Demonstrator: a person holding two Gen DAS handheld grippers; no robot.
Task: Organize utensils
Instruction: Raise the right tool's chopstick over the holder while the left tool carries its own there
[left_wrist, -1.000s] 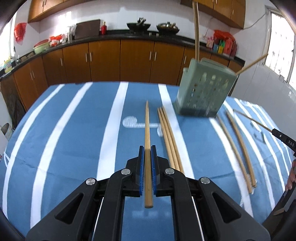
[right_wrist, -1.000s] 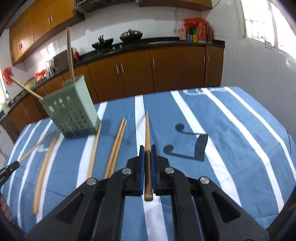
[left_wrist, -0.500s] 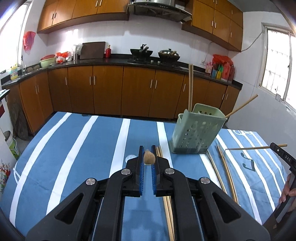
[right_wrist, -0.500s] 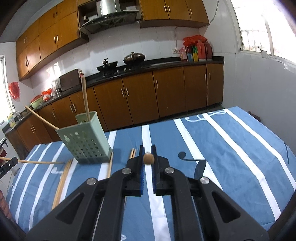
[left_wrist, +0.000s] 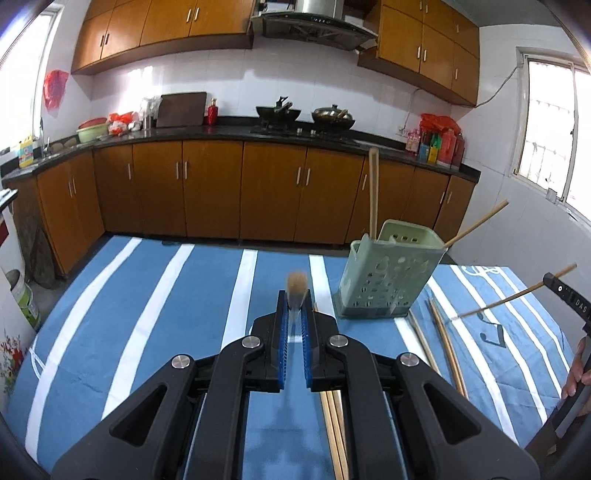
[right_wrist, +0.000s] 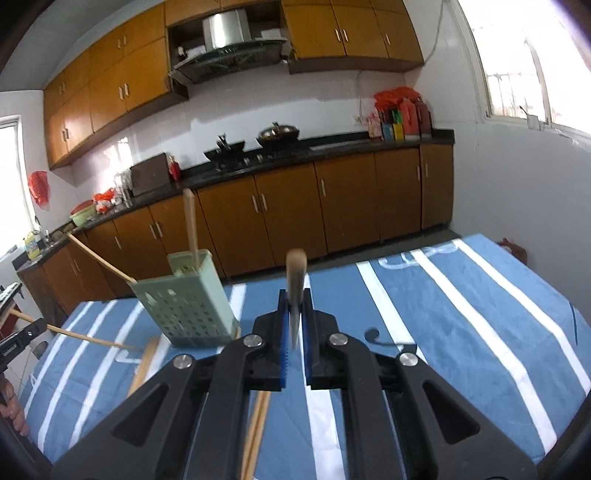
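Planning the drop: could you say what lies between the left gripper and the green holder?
Only striped tablecloth separates left gripper from green holder, per left wrist view.

both grippers (left_wrist: 294, 321) (right_wrist: 294, 321) are black. blue ribbed pads (left_wrist: 282, 339) line the fingers. silver screws (left_wrist: 248, 342) stud the arms.

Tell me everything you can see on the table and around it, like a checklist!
Surface: blue striped tablecloth.
Job's things: green holder upright on the cloth, standing chopsticks inside; loose chopsticks lying beside it.
Clutter: nothing seen.
Grippers: left gripper shut on a blurred chopstick; right gripper shut on a second chopstick.
Cables: wall wire beside the window.
Surroundings: wooden cabinets, woks on the stove.
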